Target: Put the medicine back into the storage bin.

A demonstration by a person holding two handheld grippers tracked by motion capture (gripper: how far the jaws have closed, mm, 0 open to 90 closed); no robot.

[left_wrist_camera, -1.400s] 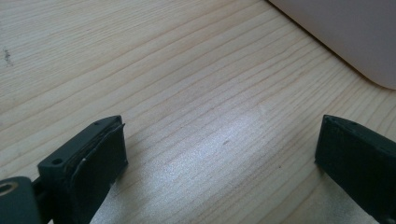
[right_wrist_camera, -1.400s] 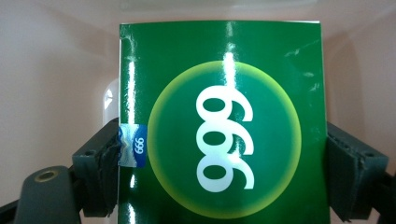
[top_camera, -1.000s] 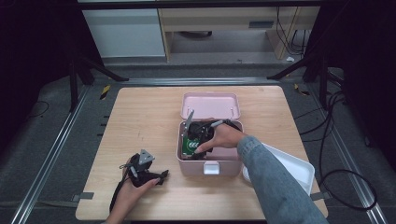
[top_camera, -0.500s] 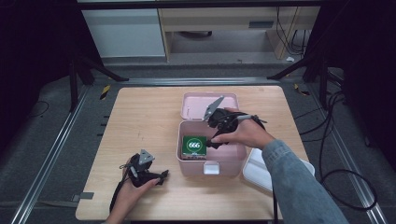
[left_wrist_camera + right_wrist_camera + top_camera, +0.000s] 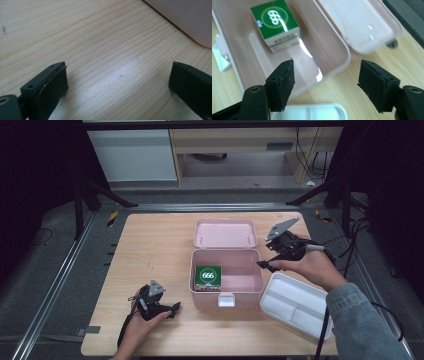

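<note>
A: While the right gripper (image 5: 263, 264) is hovering by the pink box's (image 5: 226, 292) right rim, what's it gripping?
B: Nothing, jaws spread wide. Green carton (image 5: 275, 23) is lying inside the box, ahead of the jaws; white tray (image 5: 295, 305) sitting just behind.
A: Left gripper (image 5: 175, 308)?
B: Resting on the table (image 5: 100, 50), gaping, empty, box corner ahead-right.

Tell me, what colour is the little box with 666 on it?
Green, with white numbers; the little box shows best in the right gripper view.

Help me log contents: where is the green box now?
In the high view, the green box lies inside the open pink case, at its left end.
</note>
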